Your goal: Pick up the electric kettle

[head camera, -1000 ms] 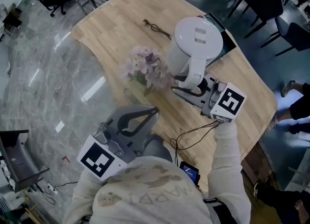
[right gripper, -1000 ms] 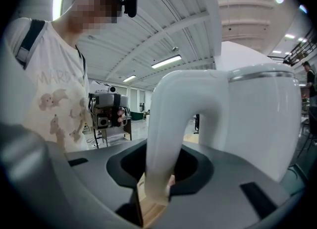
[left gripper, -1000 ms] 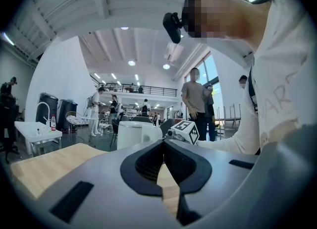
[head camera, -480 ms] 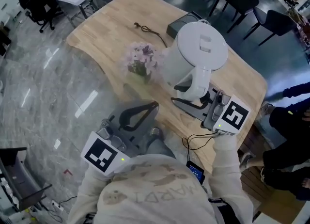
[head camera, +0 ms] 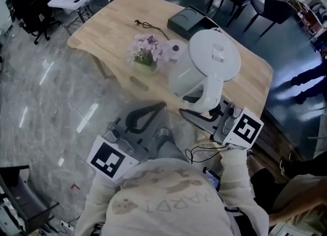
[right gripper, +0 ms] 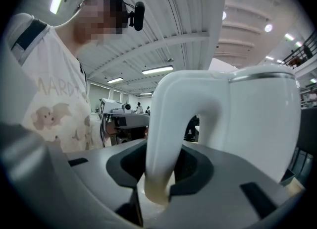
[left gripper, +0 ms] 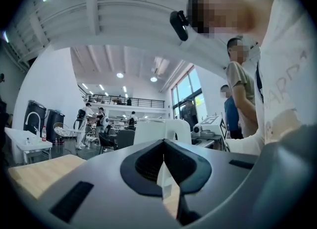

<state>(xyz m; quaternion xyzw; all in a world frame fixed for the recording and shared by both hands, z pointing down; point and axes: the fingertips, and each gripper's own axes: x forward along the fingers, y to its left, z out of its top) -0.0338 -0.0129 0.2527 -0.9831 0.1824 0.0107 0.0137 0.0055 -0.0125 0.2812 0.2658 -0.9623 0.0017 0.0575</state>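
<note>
Between right tongs [right gripper: 157, 193], kettle handle [right gripper: 171, 119], gripped

A light wooden desk [head camera: 110, 20] with rounded corners stood on a glossy grey stone floor [head camera: 46, 102]. Near its middle was a small bunch of pale purple flowers [head camera: 145, 51], with a small white roll [head camera: 175, 49] just beside it. A thin dark cord [head camera: 146, 25] lay farther back. A flat dark box [head camera: 191, 19] sat near the far edge.

The left hand-held gripper [left gripper: 163, 144], jaws together and empty, faces the white electric kettle [left gripper: 157, 132], beside the table [left gripper: 42, 173] corner.
</note>
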